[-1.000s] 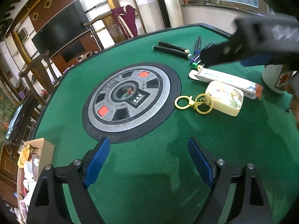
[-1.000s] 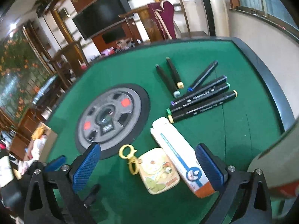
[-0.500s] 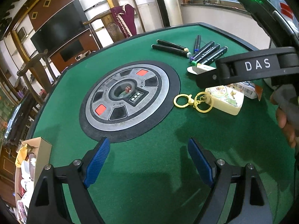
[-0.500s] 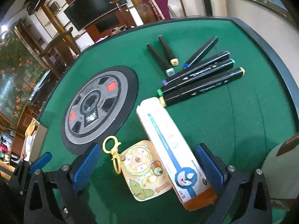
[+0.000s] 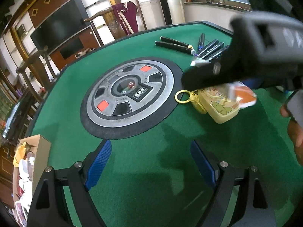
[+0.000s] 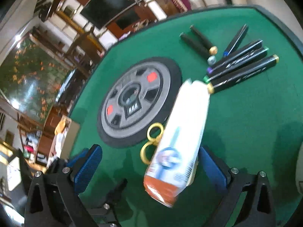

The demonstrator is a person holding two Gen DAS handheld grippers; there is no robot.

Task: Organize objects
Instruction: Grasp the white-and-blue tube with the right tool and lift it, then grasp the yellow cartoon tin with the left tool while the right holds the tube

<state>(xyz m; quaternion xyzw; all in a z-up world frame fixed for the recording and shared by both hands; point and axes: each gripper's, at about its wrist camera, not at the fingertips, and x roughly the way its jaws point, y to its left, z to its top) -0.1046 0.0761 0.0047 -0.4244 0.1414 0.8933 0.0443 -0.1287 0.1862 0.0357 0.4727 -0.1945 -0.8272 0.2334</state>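
A long white toothpaste box [image 6: 180,132] with an orange end lies on the green table between my right gripper's [image 6: 149,168] open fingers, blurred by motion; its orange end shows in the left wrist view [image 5: 244,94]. Beside and partly under it sits a yellow cartoon case [image 5: 217,104] with yellow key rings [image 6: 151,141]. Several black markers [image 6: 240,66] lie at the far right. My left gripper [image 5: 151,166] is open and empty over bare felt nearer the front. The right gripper's black body [image 5: 255,56] hides part of the box and markers.
A round grey and black dice console [image 5: 130,96] is set in the table's middle. A cardboard box [image 5: 28,160] of clutter stands off the table's left edge. A white container [image 6: 299,166] sits at the right edge. Wooden chairs [image 5: 34,71] ring the far side.
My right gripper has moved forward and down over the toothpaste box, which now lies between its fingers and partly over the yellow case. My left gripper has barely moved.
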